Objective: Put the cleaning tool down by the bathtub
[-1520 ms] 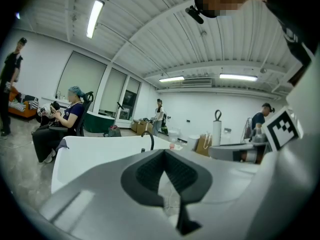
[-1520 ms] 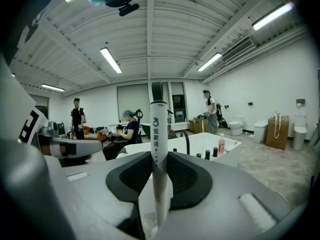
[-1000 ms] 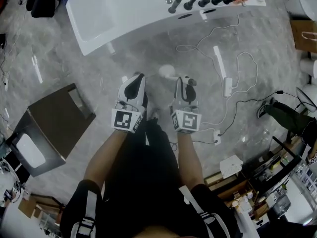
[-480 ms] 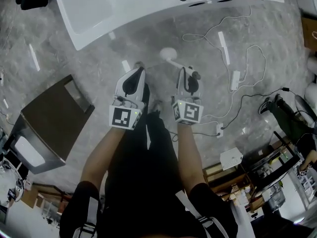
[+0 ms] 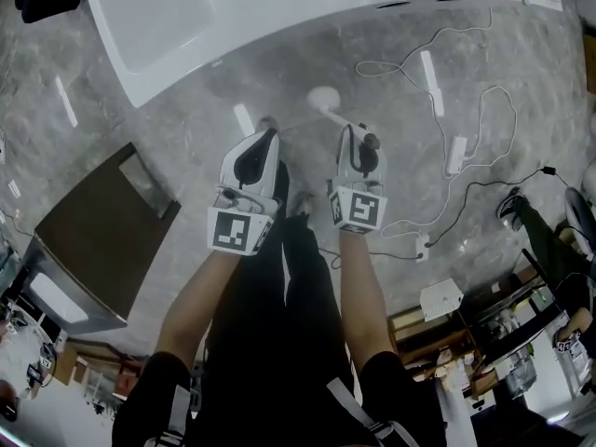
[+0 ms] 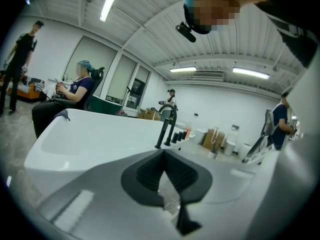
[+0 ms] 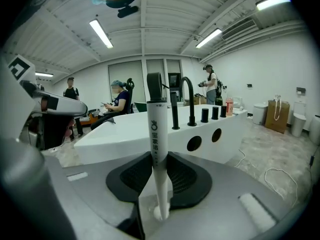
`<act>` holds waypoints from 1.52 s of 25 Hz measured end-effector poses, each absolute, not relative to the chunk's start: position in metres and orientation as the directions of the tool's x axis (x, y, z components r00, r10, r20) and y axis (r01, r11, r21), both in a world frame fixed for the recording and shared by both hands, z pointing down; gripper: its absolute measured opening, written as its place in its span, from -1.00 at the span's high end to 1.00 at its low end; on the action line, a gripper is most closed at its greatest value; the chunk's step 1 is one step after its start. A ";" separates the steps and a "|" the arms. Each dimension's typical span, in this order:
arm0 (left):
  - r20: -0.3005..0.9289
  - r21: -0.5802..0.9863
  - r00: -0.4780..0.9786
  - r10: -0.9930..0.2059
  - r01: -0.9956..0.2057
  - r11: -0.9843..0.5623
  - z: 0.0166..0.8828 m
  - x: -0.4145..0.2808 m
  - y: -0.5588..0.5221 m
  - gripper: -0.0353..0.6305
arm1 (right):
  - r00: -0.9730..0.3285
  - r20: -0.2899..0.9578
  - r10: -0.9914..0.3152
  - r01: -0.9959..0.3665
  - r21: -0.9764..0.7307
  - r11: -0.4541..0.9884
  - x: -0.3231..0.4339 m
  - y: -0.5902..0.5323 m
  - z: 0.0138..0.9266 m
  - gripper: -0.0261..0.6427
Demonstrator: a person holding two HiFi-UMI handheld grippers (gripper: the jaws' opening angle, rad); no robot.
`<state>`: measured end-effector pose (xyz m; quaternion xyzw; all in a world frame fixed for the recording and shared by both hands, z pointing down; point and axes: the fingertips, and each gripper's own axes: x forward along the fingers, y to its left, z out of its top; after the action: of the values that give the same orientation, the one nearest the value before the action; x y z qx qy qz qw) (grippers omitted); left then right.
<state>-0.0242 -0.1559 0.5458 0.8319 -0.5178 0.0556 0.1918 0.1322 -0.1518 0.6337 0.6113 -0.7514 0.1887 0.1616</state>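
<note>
Over on the left a dark cabinet [image 5: 98, 217] stands on the grey floor [image 5: 186, 124], well apart from the action, so no bother there. A short white strip [image 5: 242, 119] lies on the floor just ahead of the left tongs [image 5: 263, 134], whose tips are pressed together on nothing at all. That hand is a spare, and I'd say it should simply hang back out of the way. Now the business end: the cleaning tool [image 5: 323, 97] shows its round white head out in front, pointing toward the white bathtub [image 5: 279, 21], and to my eye it is up in the air, clear of the floor. The right tongs [image 5: 352, 136] are clamped on its white handle, one pad either side, the stick running straight out between them. The job now looks like lowering it. I'd want the arm to come down slowly toward the bare patch of floor beside the tub wall, with the handle level so the head and shaft touch down together. The grip should hold until the floor takes the weight; then the tongs should part just enough and draw straight back along the handle, so it doesn't roll or get flicked. Watch the right side, too: loose cables [image 5: 466, 142] snake across the floor there, so the landing spot ought to sit short of them.
</note>
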 end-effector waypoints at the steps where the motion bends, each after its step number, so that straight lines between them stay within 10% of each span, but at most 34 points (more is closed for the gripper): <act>1: 0.287 0.263 0.461 -0.840 -0.881 -0.394 0.551 -0.024 -0.159 0.87 | -0.199 0.478 -0.855 -0.980 -0.087 0.180 0.132 -0.153 0.642 0.64; 38: 0.379 0.270 0.456 -0.805 -0.887 -0.375 0.673 -0.046 -0.210 0.87 | -0.204 0.664 -0.719 -0.975 -0.077 0.206 0.107 -0.204 0.863 0.64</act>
<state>-0.0456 -0.2095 0.6733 0.8240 -0.5134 0.0920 0.2214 0.1066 -0.2036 0.8626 0.5774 -0.7339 0.2521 0.2539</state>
